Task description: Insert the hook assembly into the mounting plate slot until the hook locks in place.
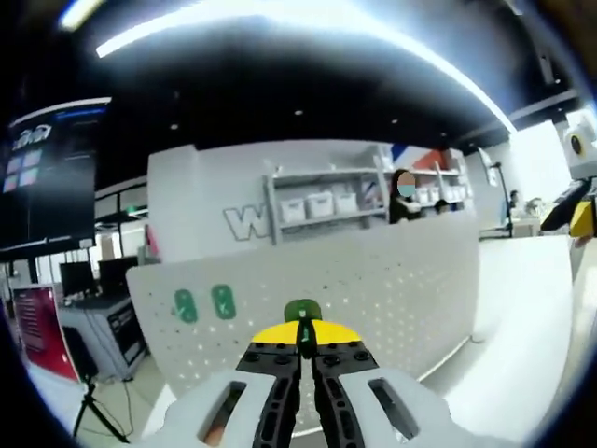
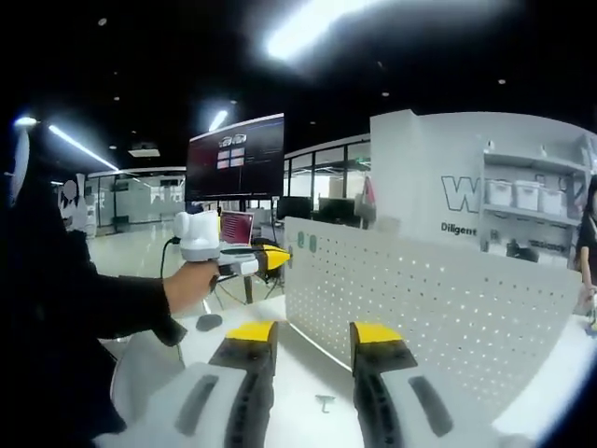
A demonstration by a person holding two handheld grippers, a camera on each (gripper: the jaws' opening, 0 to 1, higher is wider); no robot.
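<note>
Left gripper (image 1: pixel 305 347) jaws nearly closed, pinching green hook (image 1: pixel 302 313) at yellow tips, hook just in front of white pegboard (image 1: pixel 392 280). 2 more green hooks (image 1: pixel 204 304) already on pegboard's left part. Right gripper (image 2: pixel 316 338) jaws wide apart, holding nothing, above white table (image 2: pixel 308 383). Small grey piece (image 2: pixel 324 402) lies on table between its jaws. In right gripper view, person's hand (image 2: pixel 189 285) holds left gripper at pegboard's left edge.
</note>
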